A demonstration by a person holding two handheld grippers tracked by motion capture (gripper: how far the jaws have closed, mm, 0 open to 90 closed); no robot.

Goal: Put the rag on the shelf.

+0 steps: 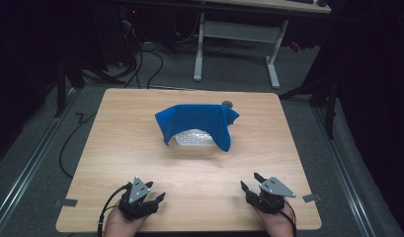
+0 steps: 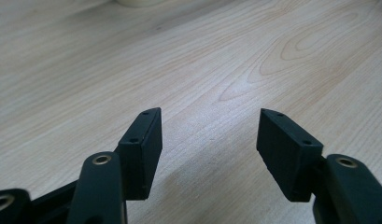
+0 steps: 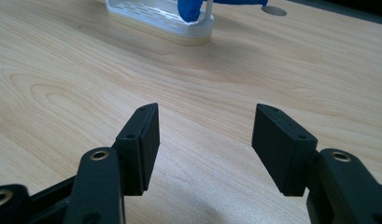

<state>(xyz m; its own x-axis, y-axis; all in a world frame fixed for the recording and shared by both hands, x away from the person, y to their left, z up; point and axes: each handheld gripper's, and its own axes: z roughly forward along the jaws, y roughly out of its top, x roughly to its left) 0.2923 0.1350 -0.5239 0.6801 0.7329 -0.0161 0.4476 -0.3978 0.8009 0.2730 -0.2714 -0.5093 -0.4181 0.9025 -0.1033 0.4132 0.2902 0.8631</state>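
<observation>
Here blue cloth (image 1: 197, 121) hides most of the white rack (image 1: 194, 139).

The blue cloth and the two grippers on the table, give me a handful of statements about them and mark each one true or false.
1. The blue cloth is draped over a white slotted rack. True.
2. The left gripper is shut on a corner of the cloth. False: its jaws are apart with nothing between them, near the table's front edge, well away from the cloth.
3. The right gripper is open. True.
4. The cloth lies flat on the wooden table. False: it is raised, hanging over the rack with its edges drooping.
5. The rack stands between the two grippers at the front edge. False: it stands towards the middle and far side of the table, beyond both grippers.
</observation>
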